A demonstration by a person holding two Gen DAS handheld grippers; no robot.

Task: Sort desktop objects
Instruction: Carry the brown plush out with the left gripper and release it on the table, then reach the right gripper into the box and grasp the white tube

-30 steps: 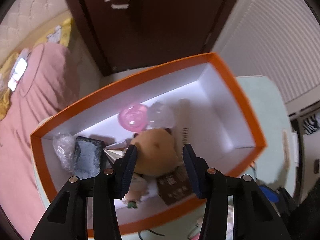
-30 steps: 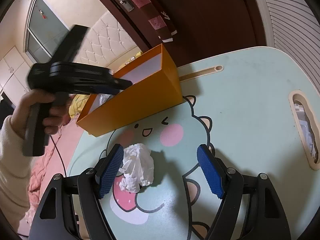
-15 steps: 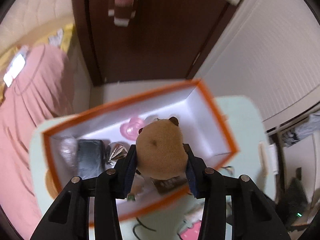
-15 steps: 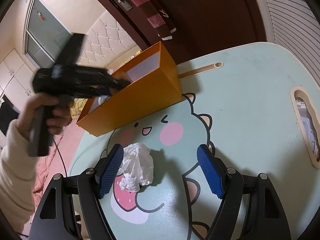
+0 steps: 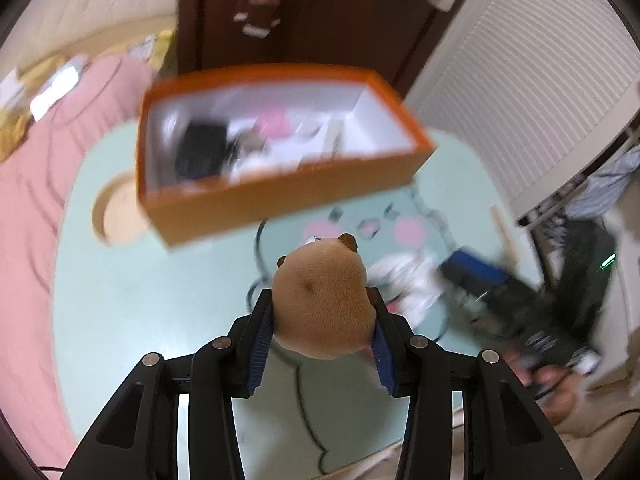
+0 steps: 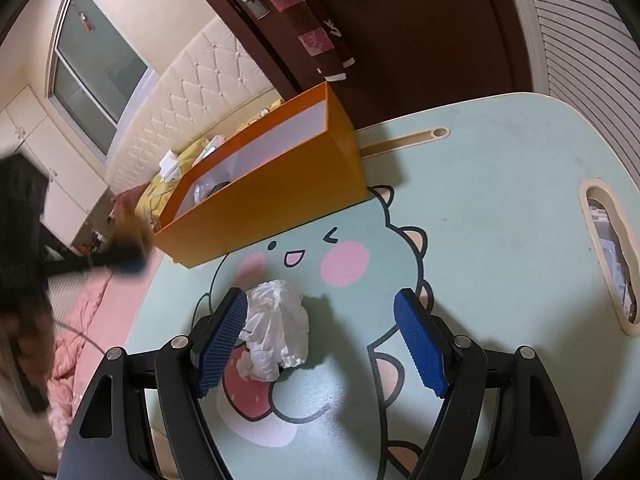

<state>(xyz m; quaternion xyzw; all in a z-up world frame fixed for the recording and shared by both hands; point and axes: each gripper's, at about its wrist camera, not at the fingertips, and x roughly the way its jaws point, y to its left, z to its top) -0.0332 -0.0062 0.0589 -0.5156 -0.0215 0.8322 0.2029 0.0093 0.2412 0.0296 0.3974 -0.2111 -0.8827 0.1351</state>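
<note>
Plush toy (image 5: 322, 304), tan and round with small dark ears, sits clamped between the blue ridged pads of the left gripper (image 5: 320, 336), held above the mint-green table (image 5: 152, 304) and in front of the orange box (image 5: 256, 200). That box is open-topped with white inner walls and holds a black item (image 5: 198, 154), a pink item (image 5: 272, 124) and other blurred things. From the right wrist view, the right gripper (image 6: 320, 340) has its 2 fingers spread wide apart over the table's cartoon dinosaur print (image 6: 340, 256). Crumpled white tissue (image 6: 276, 328) lies on the table just beside the gripper's left pad (image 6: 220, 340); contact is unclear. The box stands farther back.
</note>
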